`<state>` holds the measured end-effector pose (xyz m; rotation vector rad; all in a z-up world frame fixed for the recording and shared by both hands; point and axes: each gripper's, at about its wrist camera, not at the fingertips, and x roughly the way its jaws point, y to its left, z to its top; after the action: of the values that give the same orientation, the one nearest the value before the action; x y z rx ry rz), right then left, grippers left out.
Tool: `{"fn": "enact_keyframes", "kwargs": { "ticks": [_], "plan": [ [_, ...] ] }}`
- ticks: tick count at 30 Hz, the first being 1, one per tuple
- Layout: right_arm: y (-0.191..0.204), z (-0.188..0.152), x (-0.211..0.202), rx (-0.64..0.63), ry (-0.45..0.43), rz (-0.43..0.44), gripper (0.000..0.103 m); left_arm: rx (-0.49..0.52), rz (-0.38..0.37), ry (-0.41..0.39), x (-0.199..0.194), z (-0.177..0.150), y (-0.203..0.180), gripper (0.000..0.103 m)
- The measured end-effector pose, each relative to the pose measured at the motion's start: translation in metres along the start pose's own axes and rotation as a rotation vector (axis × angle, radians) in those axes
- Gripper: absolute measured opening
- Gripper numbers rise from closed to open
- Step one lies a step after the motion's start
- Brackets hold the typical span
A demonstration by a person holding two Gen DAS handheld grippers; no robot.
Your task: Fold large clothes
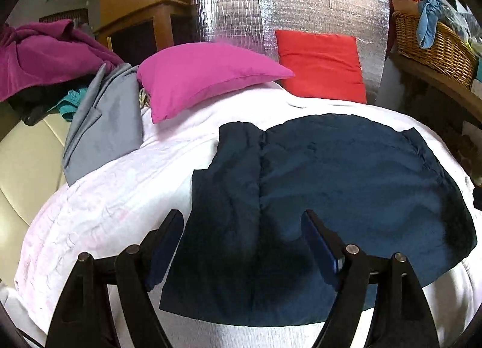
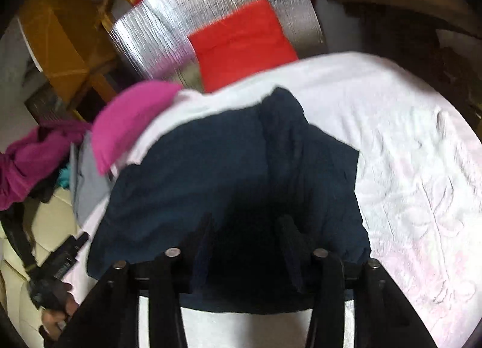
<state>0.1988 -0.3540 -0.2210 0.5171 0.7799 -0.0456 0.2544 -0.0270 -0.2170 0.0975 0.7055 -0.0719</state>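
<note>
My left gripper hangs with its jaws spread wide over the dark navy folded garment, which lies in the middle of the white quilted bedspread; nothing is between the pads. My right gripper sits low in its own view, jaws part-way apart over the same cloth, but the fabric under it is black shadow and the frame is blurred, so I cannot tell whether it pinches anything.

The risk, I judge: closing on one layer only would drag the fold open, or catch the bedspread along with it. The magenta pillow, upper centre-left, crowds that side.

The garment's near edge is cut off behind my fingers, and its type is unclear.
</note>
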Motion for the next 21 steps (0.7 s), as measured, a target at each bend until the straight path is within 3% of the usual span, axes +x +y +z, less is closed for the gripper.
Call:
{"fn": "enact_keyframes", "kwargs": {
  "ticks": [13, 16, 21],
  "plan": [
    [0.020, -0.014, 0.030, -0.039, 0.041, -0.009, 0.048, 0.035, 0.042, 0.008, 0.008, -0.001, -0.013, 0.085],
    [0.022, -0.017, 0.046, -0.059, 0.071, -0.045, 0.042, 0.027, 0.033, 0.047, 0.021, -0.003, -0.017, 0.086],
    [0.015, -0.018, 0.076, -0.066, 0.139, -0.079, 0.041, 0.020, 0.018, 0.186, 0.064, -0.010, -0.021, 0.086]
  ]
}}
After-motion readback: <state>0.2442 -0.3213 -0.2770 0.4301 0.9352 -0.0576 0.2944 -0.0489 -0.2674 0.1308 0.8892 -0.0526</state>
